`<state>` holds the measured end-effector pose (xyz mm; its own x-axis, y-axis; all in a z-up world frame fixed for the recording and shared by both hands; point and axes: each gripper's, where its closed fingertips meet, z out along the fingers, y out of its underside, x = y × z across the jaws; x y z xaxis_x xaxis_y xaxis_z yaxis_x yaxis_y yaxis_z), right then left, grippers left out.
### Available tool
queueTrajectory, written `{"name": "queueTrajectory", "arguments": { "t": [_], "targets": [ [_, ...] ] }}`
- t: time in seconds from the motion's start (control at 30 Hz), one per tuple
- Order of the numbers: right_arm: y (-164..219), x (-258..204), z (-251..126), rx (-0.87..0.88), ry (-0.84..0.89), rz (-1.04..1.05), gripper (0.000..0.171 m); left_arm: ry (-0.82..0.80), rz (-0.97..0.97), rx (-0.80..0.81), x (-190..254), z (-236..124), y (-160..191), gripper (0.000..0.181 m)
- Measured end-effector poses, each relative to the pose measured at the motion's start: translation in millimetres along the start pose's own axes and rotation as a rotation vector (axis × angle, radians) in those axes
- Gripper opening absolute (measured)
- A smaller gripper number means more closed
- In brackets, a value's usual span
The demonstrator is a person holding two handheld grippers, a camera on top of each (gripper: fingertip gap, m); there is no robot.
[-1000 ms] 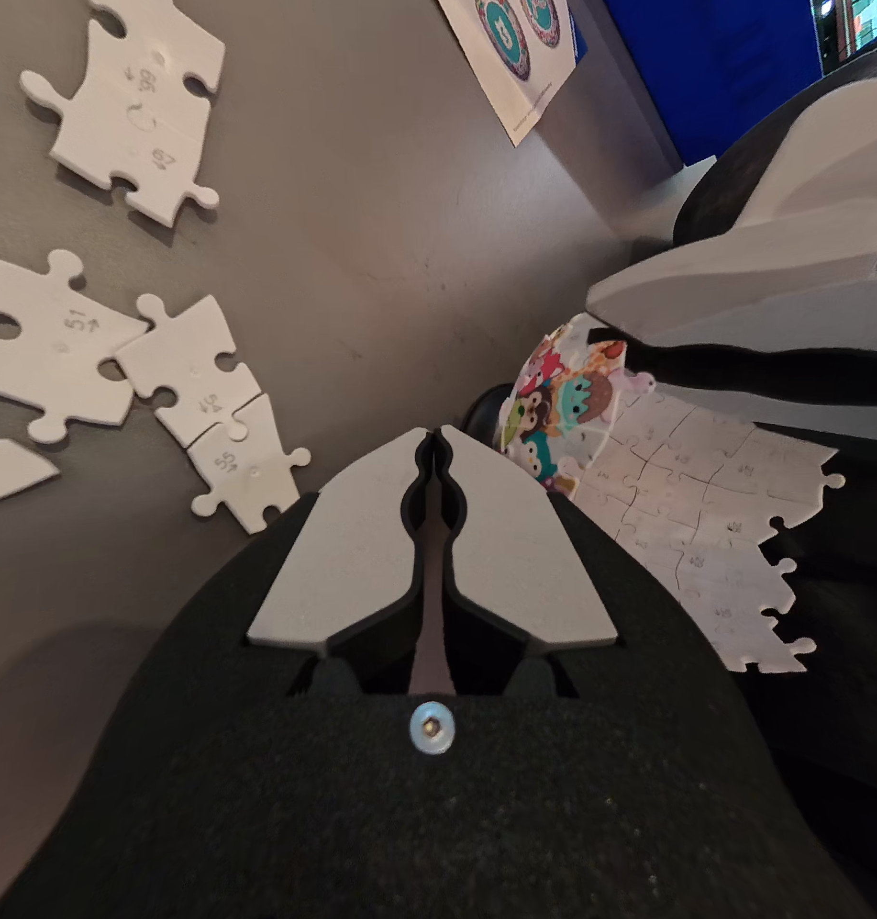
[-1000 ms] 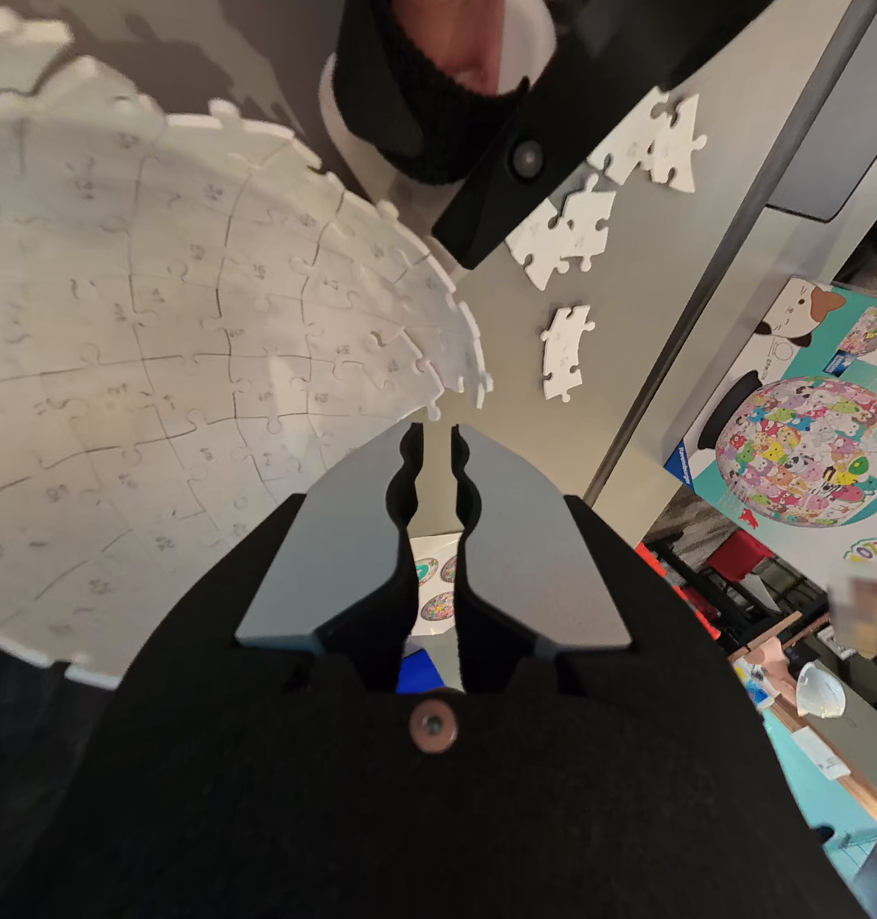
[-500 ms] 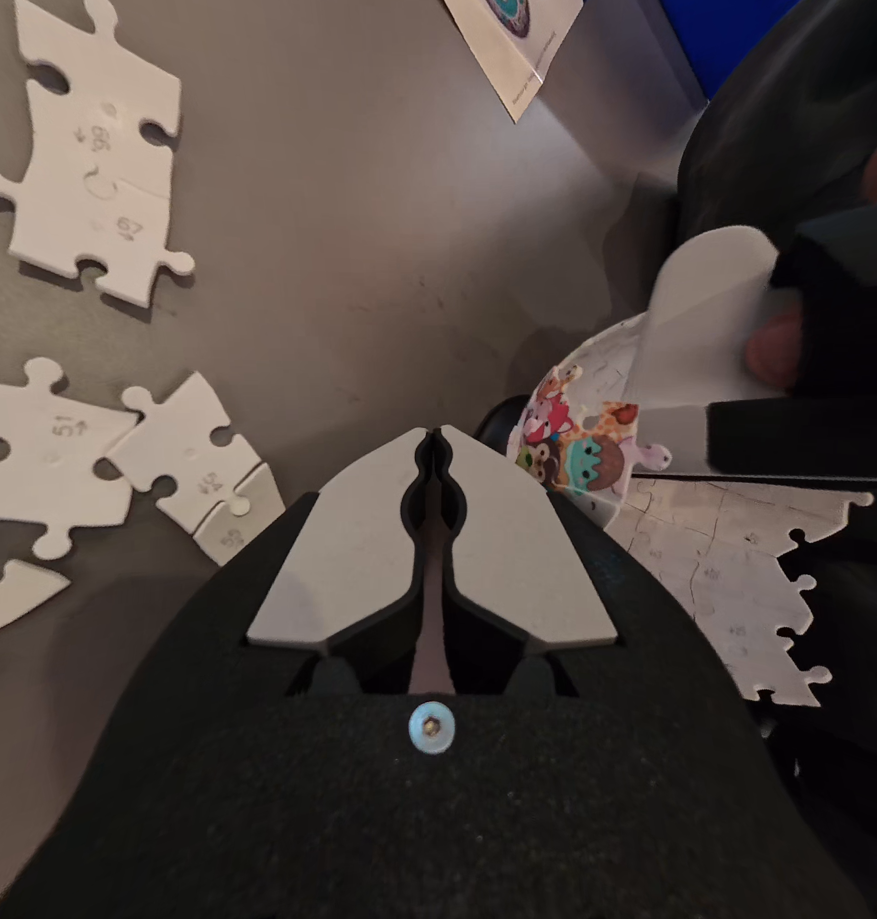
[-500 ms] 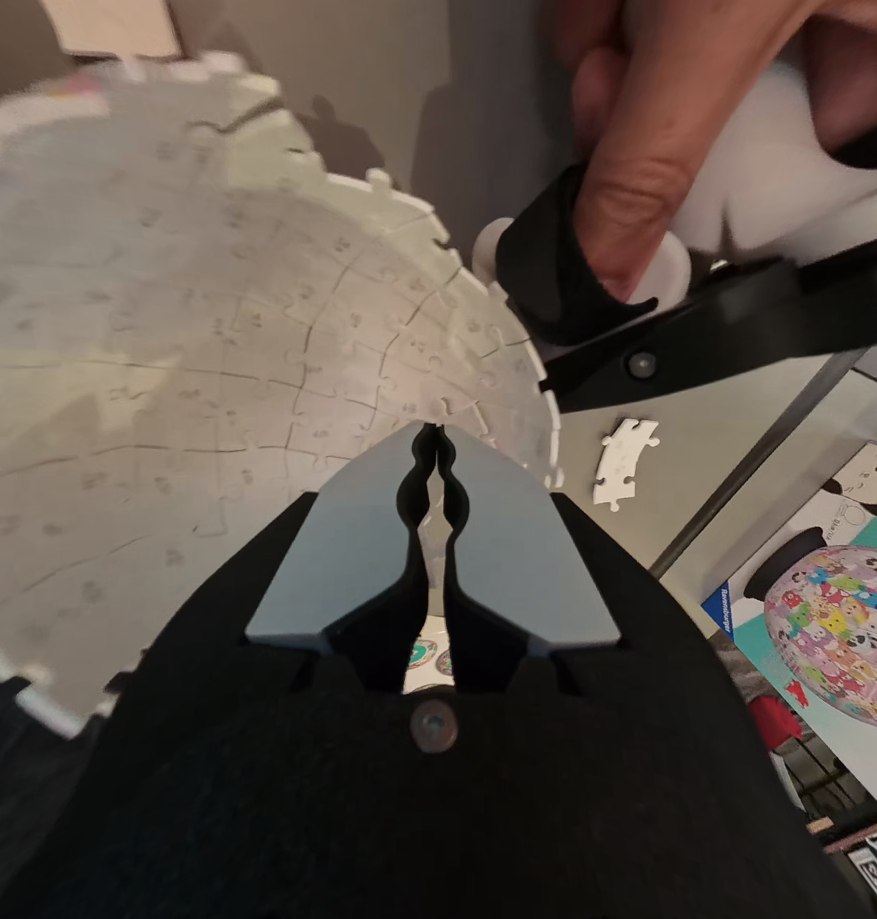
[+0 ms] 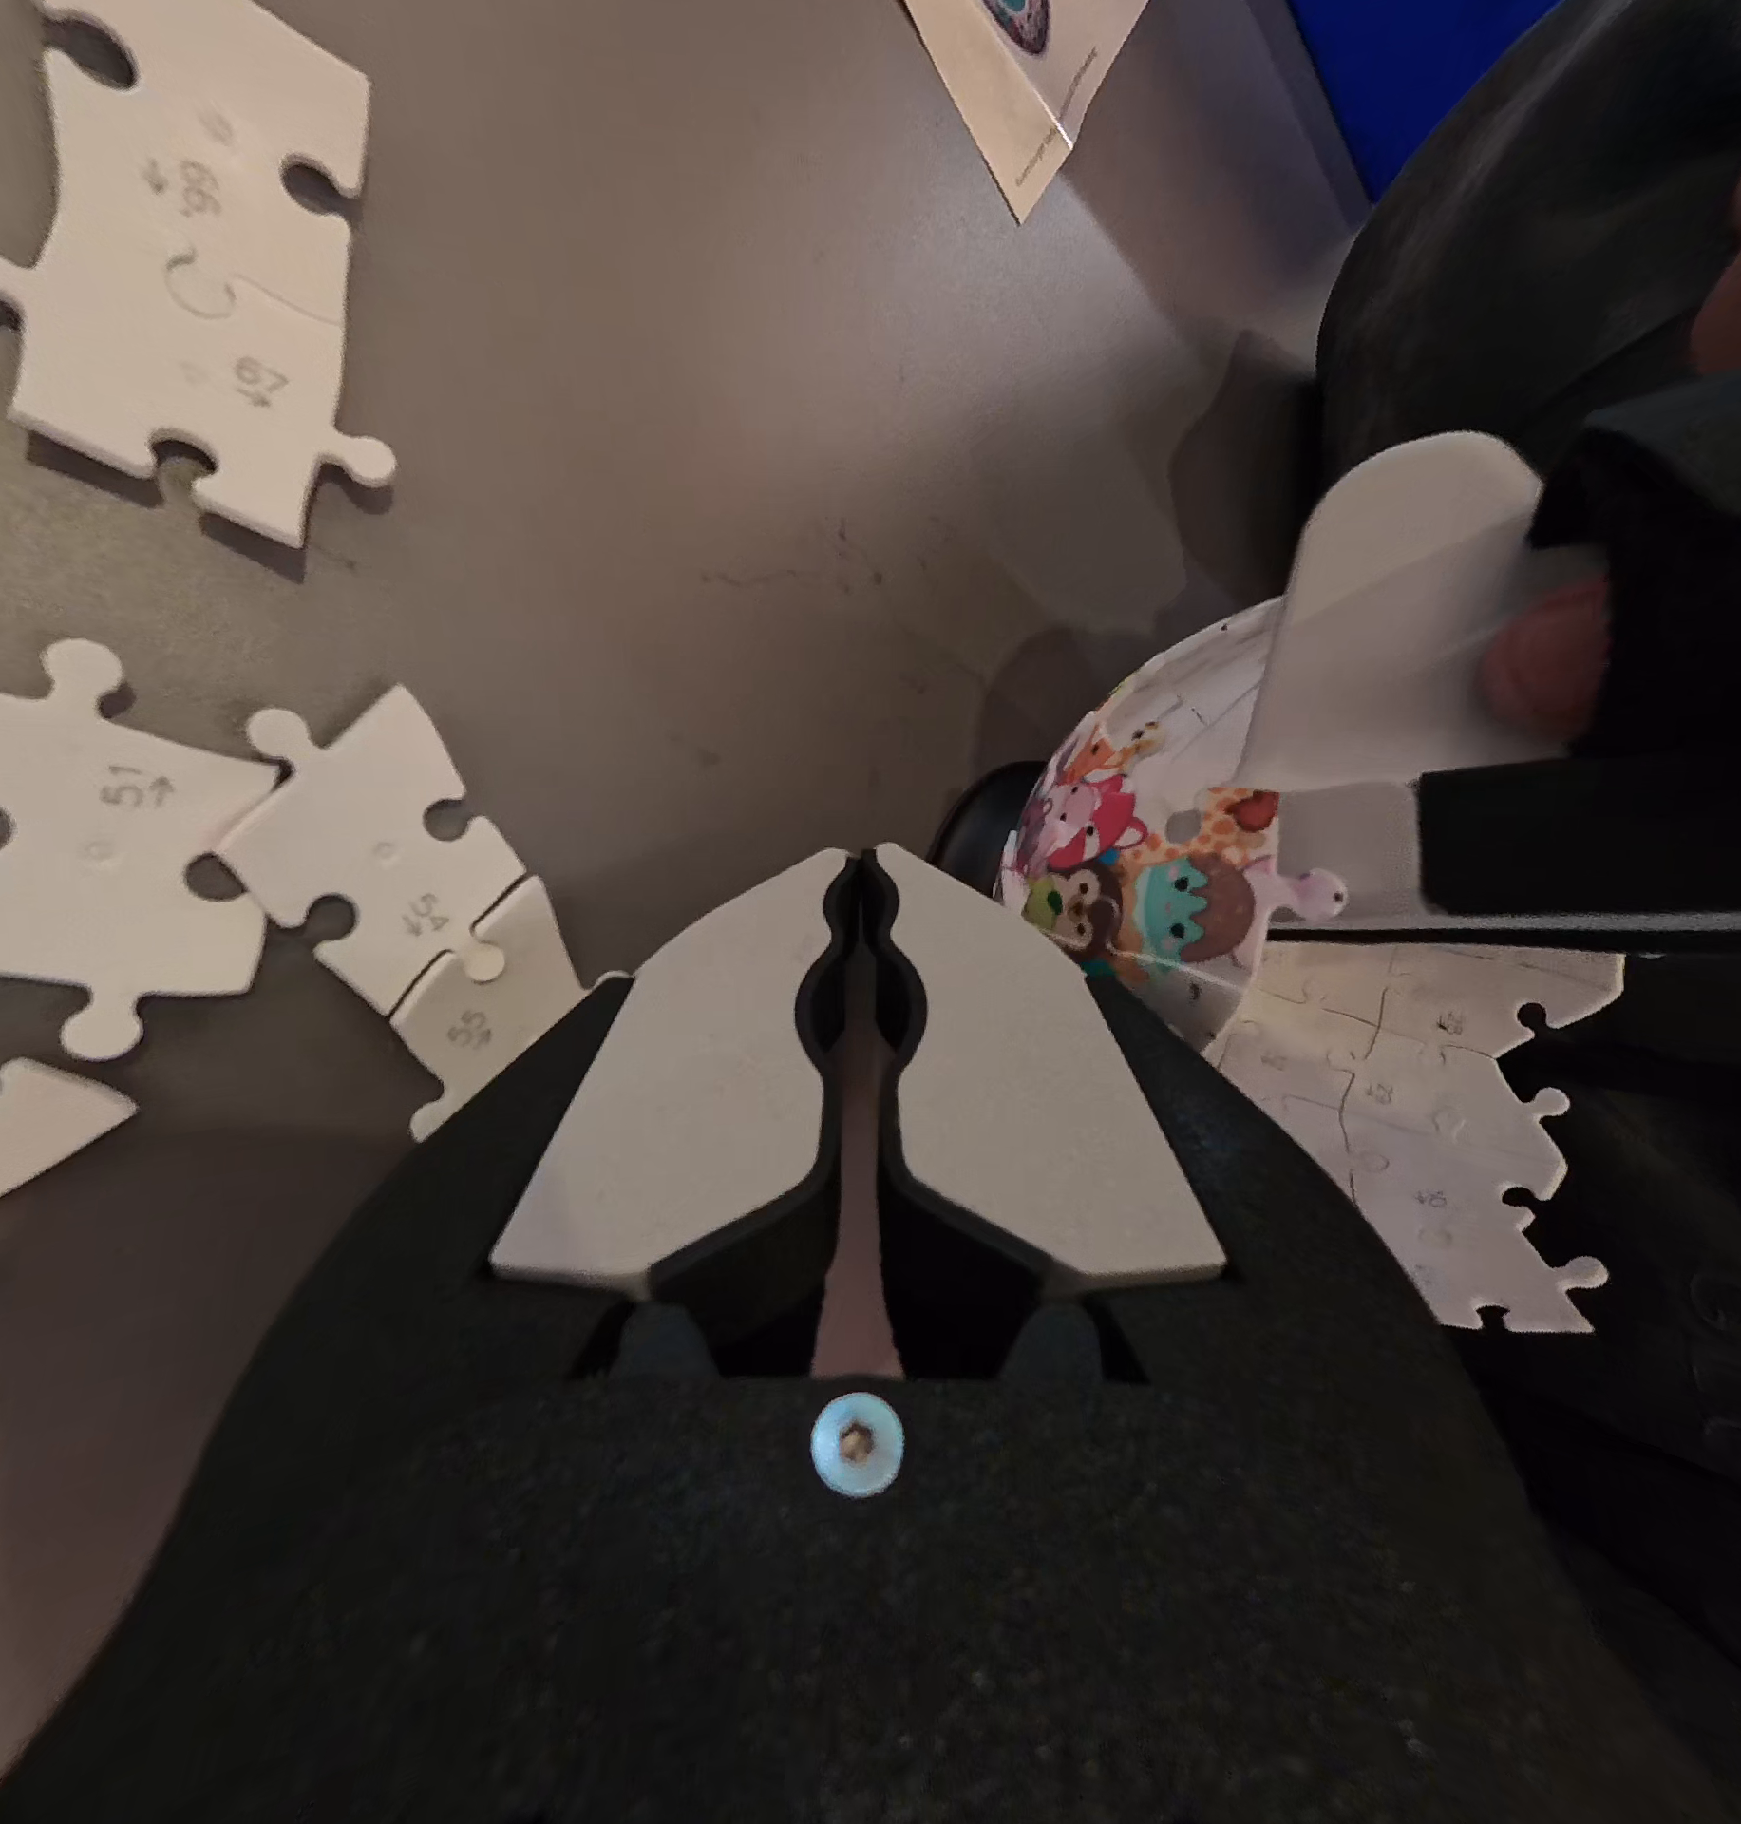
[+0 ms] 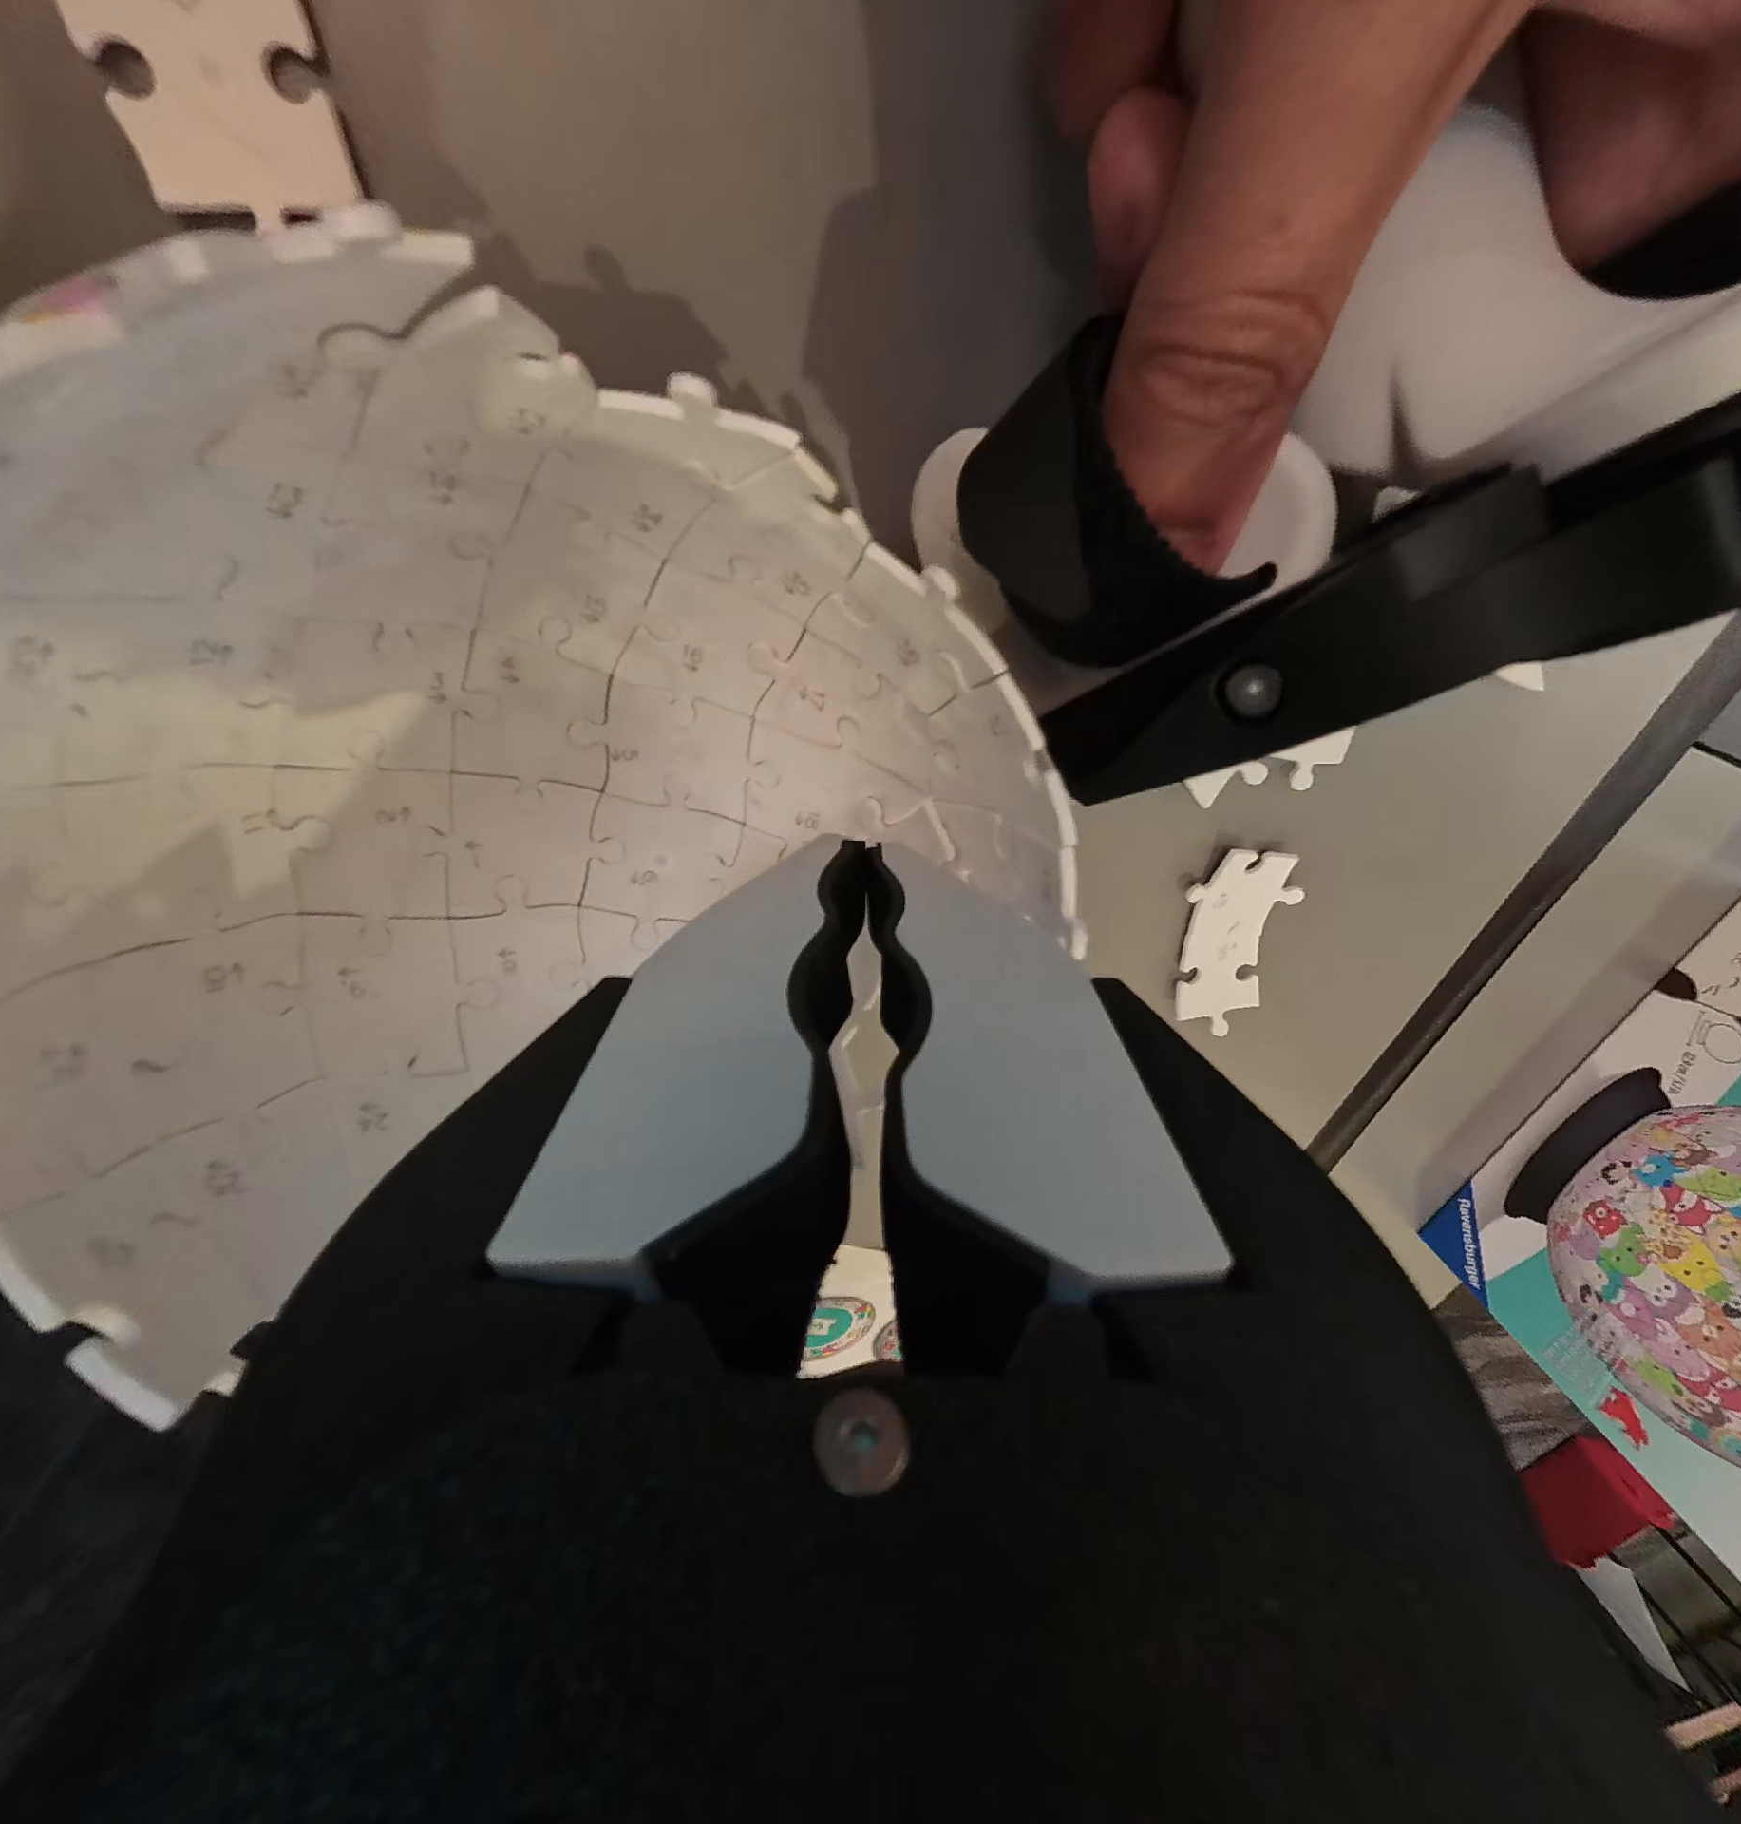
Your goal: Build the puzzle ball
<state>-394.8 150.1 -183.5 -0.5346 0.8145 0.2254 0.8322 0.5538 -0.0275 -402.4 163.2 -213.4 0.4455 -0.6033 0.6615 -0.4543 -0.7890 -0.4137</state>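
Observation:
The half-built puzzle ball shows its white numbered inside in the right wrist view. My right gripper is shut on its near rim, and a bit of shell shows in the gap between the jaws. In the left wrist view the ball shows its colourful cartoon outside at the right, with the right gripper's black body over it. My left gripper is shut and empty above the grey table. Loose white pieces lie to its left.
A hand holds the left gripper just beyond the ball's far rim. More loose pieces lie near the table edge. The puzzle box sits lower right. A paper sheet lies at the table's far side. The grippers are tip to tip, or close to it.
My right gripper went from slightly open to shut on the ball's rim. The left gripper stayed shut and shifted a little over the loose pieces.

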Motion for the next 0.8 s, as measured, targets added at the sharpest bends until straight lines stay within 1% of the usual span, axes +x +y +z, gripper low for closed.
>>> {"name": "queueTrajectory", "arguments": {
  "t": [0.17,0.43,0.6,0.8],
  "targets": [
    [-1.1,-1.3,8.3,-0.014,-0.023,0.005,0.0,0.008,0.0,-0.003,1.5,1.2,-0.1,0.0],
    [-1.4,-0.5,0.5,0.009,-0.016,0.013,0.0,0.017,-0.007,-0.005,2.2,1.5,0.6,0.0],
    [-2.6,0.4,7.4,-0.003,-0.018,0.014,0.0,0.024,-0.009,-0.001,2.9,2.0,-0.1,0.0],
    [-0.1,-1.0,6.5,-0.014,-0.019,0.011,0.0,0.023,-0.01,-0.004,3.1,2.0,0.5,0.0]
  ]
}}
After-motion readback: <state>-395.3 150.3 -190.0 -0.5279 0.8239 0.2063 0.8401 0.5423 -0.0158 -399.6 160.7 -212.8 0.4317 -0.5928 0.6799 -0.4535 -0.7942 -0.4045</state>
